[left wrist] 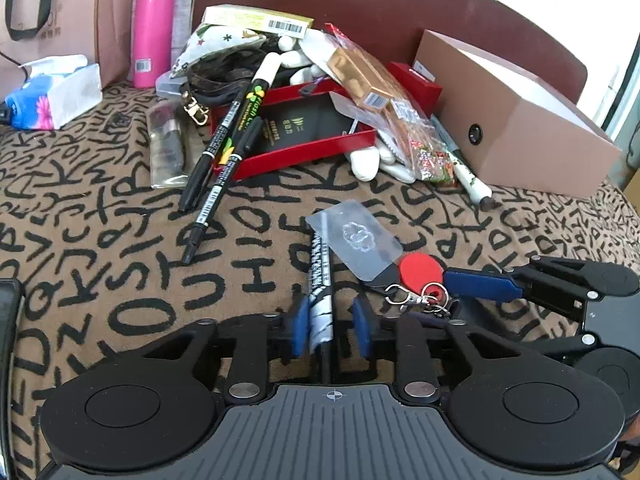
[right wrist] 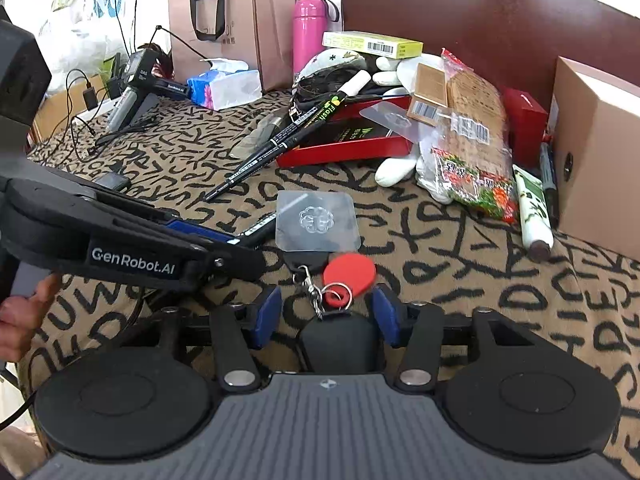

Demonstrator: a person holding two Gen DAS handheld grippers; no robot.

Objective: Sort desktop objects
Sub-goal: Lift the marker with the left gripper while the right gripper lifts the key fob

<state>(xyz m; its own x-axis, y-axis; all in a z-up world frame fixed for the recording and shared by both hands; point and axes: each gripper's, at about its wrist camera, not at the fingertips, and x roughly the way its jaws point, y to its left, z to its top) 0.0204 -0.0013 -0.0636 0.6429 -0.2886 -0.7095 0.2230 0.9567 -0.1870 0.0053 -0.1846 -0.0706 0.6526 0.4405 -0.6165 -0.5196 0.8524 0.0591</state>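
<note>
My left gripper [left wrist: 331, 330] is open around a black pen with a white label [left wrist: 320, 292] lying on the patterned cloth; a gap shows on each side of the pen. My right gripper [right wrist: 326, 316] is open around a key bunch with a black fob [right wrist: 340, 340], a red ring and a red round tag [right wrist: 352, 272]. It shows from the side in the left wrist view [left wrist: 452, 292]. A clear plastic hook pad [right wrist: 316, 220] lies just beyond both. The red box [left wrist: 296, 148] holds a dark booklet, with markers [left wrist: 224, 136] leaning over its left edge.
A pile of gloves, snack packets [right wrist: 472, 144] and a yellow box sits behind the red box. A brown carton [left wrist: 516, 120] stands right, with markers [right wrist: 532, 212] beside it. A pink flask [left wrist: 154, 24], tissue pack [left wrist: 52, 96] and paper bag stand at the back left. A chair back rises behind.
</note>
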